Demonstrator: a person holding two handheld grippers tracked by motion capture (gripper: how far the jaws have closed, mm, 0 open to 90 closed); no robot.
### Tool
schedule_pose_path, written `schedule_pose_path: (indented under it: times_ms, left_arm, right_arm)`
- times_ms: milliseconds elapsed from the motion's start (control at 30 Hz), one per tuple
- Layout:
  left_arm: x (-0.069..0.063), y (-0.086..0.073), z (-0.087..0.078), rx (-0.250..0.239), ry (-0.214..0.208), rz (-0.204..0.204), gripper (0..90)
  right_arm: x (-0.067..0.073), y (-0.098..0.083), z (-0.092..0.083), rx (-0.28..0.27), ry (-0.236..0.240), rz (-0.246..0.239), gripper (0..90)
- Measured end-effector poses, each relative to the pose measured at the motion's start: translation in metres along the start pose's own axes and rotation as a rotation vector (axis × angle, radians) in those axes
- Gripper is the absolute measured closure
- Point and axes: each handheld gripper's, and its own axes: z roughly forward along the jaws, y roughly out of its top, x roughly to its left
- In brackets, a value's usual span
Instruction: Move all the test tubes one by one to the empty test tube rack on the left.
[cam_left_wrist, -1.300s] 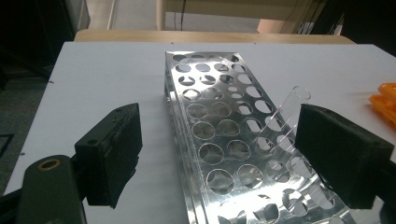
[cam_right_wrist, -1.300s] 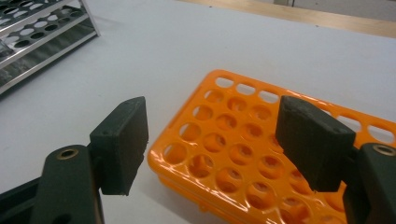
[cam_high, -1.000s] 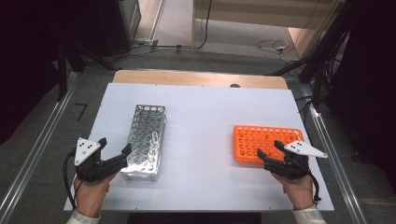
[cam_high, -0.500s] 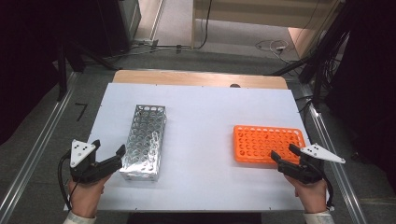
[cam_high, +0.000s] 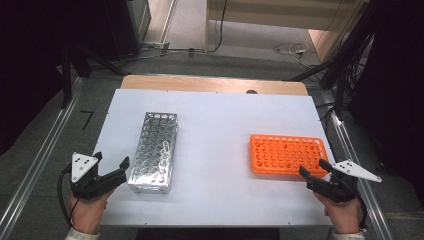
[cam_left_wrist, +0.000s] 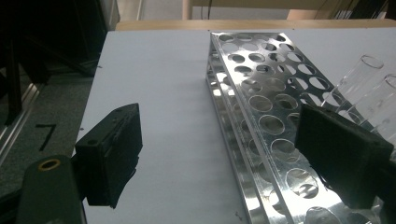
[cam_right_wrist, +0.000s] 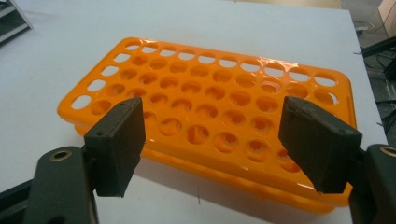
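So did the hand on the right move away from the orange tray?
Yes. The right gripper slid back toward the table's right front corner, off the orange rack to just beside its near right corner.

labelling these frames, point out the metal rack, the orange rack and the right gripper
metal rack (cam_high: 155, 150), high view, on its perforated top plate
orange rack (cam_high: 286, 154), high view, on the middle of its holed top
right gripper (cam_right_wrist: 212, 140), right gripper view, midway between its two black fingertips

bright tabletop, dark surroundings, soft focus
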Motion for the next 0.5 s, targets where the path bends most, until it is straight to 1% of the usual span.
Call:
schedule_pose_path:
  times_ms: [100, 200, 300, 500]
  left_arm:
    - [0.004, -0.002, 0.0, 0.016, 0.008, -0.005, 14.8]
    - [0.007, -0.004, -0.001, 0.015, 0.017, -0.014, 14.8]
    - [0.009, -0.005, -0.001, 0.016, 0.023, -0.019, 14.9]
    - [0.014, -0.009, -0.002, 0.03, 0.03, -0.03, 14.9]
  right_arm:
    - [-0.007, -0.004, -0.002, -0.001, -0.015, 0.014, 21.5]
    - [-0.014, -0.007, -0.005, 0.0, -0.028, 0.035, 21.4]
    - [-0.018, -0.01, -0.007, -0.003, -0.041, 0.044, 21.5]
    - [-0.029, -0.017, -0.01, 0.016, -0.07, 0.065, 21.4]
